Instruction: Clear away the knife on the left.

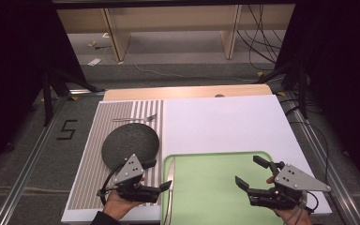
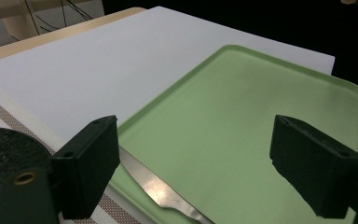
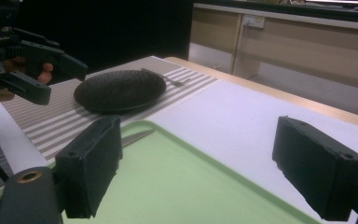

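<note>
A pale green tray [image 1: 215,187] lies at the front of the white board [image 1: 225,122]. A metal knife [image 1: 170,178] rests along the tray's left rim. A dark round plate [image 1: 130,143] sits on the striped placemat [image 1: 93,154], with a fork [image 1: 133,118] beyond it. My left gripper [image 1: 158,174] is open beside the plate, its jaws astride the knife [image 2: 158,191] and the tray [image 2: 242,116] edge. My right gripper [image 1: 248,170] is open over the tray's right part, holding nothing. In the right gripper view, the plate [image 3: 119,88], fork [image 3: 168,78] and knife tip [image 3: 137,136] lie ahead.
A wooden table edge [image 1: 183,91] runs behind the white board. Metal rails [image 1: 26,164] flank the table on both sides. Cables [image 1: 258,37] and wooden furniture legs [image 1: 117,42] stand on the floor beyond.
</note>
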Available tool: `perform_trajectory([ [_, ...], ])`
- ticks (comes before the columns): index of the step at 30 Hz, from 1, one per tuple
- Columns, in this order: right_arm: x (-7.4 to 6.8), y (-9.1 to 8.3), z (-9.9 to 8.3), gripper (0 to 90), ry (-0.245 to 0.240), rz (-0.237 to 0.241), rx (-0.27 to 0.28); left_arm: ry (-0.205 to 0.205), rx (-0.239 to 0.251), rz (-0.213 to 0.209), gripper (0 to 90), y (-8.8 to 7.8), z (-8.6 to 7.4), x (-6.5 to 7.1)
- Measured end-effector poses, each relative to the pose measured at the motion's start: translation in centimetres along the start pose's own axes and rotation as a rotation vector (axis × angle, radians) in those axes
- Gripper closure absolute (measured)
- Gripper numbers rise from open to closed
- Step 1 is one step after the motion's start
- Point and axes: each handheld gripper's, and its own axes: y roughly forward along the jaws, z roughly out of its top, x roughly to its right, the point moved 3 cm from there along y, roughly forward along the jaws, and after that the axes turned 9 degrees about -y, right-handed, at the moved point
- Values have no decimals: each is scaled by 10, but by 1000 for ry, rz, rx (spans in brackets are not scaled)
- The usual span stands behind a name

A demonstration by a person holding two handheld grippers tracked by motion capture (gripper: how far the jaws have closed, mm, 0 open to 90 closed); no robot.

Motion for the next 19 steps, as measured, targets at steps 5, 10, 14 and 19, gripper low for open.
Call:
perform_trajectory([
  [5, 0, 0, 0, 168, -2, 1, 0, -19, 18, 2, 156, -2, 2, -4],
  [10, 0, 0, 0, 168, -1, -1, 0, -18, 16, 0, 157, -2, 2, -3],
  [14, 0, 0, 0, 168, -2, 1, 2, -16, 8, -6, 157, -1, 2, -3],
  [19, 0, 0, 0, 168, -4, 1, 2, -14, 1, -9, 157, 1, 1, -2],
])
